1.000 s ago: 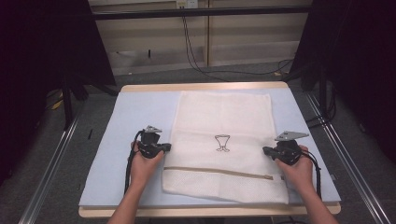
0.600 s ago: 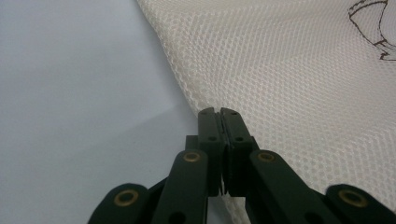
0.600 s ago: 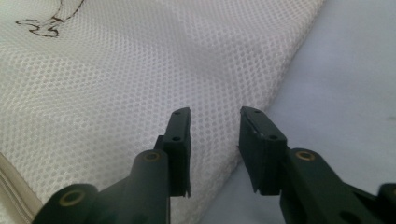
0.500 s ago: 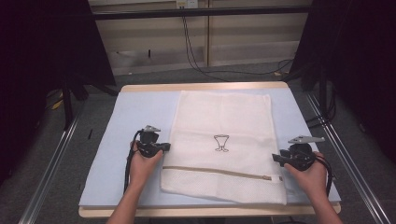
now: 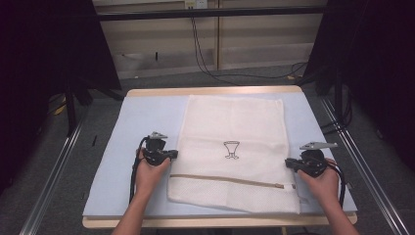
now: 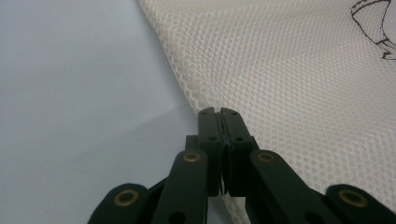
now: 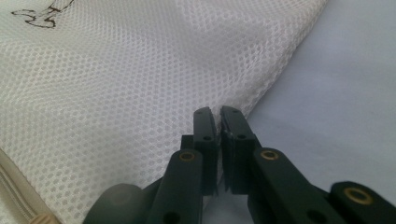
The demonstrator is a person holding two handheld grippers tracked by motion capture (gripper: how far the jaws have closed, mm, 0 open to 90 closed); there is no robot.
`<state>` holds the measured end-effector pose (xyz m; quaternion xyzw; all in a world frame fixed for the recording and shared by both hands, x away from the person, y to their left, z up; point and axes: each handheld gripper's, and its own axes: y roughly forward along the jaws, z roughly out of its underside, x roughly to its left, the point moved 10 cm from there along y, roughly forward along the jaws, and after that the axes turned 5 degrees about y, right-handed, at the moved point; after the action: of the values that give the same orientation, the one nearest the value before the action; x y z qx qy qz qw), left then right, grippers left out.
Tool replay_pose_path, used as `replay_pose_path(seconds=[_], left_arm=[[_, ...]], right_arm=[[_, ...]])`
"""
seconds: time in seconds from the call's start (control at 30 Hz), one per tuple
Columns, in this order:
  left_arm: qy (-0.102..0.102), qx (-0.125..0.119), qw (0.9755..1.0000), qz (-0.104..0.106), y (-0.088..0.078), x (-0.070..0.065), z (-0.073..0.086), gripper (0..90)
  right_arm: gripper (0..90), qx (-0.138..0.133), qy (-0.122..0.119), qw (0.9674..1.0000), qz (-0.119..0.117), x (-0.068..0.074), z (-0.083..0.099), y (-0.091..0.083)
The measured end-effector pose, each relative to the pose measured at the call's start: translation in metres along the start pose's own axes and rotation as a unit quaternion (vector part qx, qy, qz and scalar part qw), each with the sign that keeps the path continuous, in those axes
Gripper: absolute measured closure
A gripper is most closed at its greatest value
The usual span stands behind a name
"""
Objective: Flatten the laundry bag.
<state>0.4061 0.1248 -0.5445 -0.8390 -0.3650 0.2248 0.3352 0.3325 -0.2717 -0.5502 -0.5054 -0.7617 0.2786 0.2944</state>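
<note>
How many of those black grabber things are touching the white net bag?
2. The left hand-held gripper pinches the mesh bag at its left edge; the right hand-held gripper pinches its right edge.

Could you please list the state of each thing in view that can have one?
Mesh laundry bag: lying flat on the table, side edges pinched.
Zipper: closed, as far as the high view shows.
Left tool: shut on the bag's left edge.
Right tool: jaws just closed, shut on the bag's right edge.
Blue mat: spread flat under the bag.
</note>
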Motion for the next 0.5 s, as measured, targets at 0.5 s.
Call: replay_pose_path(seconds=[0.5], left_arm=[[-0.032, -0.017, 0.9992, -0.016, -0.023, 0.019, 0.013, 88.1]], right_arm=[[87.1, -0.012, -0.031, 0.9994, -0.01, 0.019, -0.023, 0.023]])
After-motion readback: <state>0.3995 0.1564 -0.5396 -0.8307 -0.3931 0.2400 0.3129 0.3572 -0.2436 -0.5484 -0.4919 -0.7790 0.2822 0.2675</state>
